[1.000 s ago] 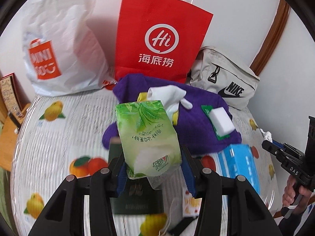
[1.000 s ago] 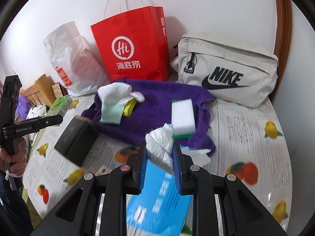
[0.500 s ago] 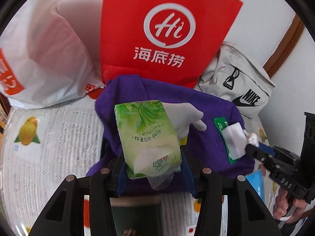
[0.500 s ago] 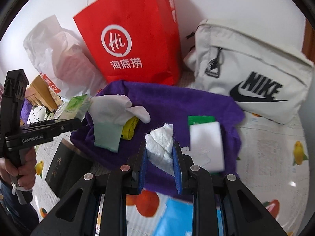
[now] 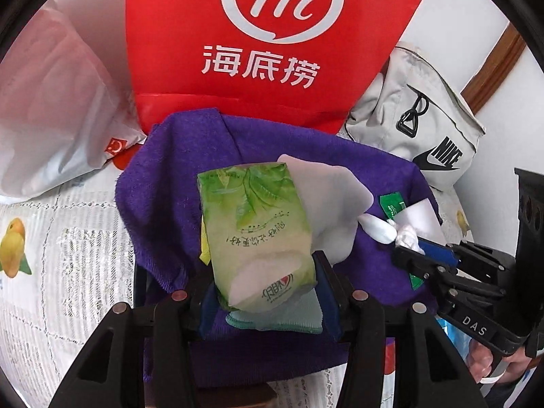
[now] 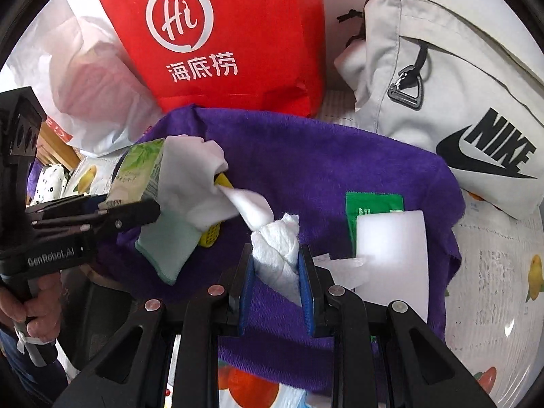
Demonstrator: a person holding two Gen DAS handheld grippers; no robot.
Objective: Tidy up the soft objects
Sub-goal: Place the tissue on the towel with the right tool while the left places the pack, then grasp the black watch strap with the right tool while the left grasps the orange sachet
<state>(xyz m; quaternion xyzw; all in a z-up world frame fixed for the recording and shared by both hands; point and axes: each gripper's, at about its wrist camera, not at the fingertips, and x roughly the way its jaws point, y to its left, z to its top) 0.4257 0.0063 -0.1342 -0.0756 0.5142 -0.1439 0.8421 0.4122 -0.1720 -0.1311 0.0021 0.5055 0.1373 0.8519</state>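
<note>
My left gripper [image 5: 261, 289] is shut on a green tissue pack [image 5: 255, 234] and holds it over the purple towel [image 5: 163, 183]. My right gripper [image 6: 277, 272] is shut on a crumpled white tissue [image 6: 277, 251] above the same purple towel [image 6: 306, 156]. A white glove [image 6: 193, 183] with a mint cuff lies on the towel over a yellow item [image 6: 210, 238]. A white sponge [image 6: 391, 248] on a green wrapper [image 6: 374, 204] lies at the towel's right. The left gripper with the pack [image 6: 136, 173] shows in the right wrist view, the right gripper [image 5: 418, 251] in the left wrist view.
A red paper bag [image 5: 272, 34] stands behind the towel, a white plastic bag [image 5: 51, 102] to its left, a grey Nike bag [image 6: 459, 85] to its right. The fruit-print tablecloth [image 6: 493, 272] covers the table. A dark box [image 5: 234, 397] lies under the towel's near edge.
Both grippers have moved forward over the purple towel, closer to the glove and the red bag, each holding its object. The blue pack has dropped out of view.
</note>
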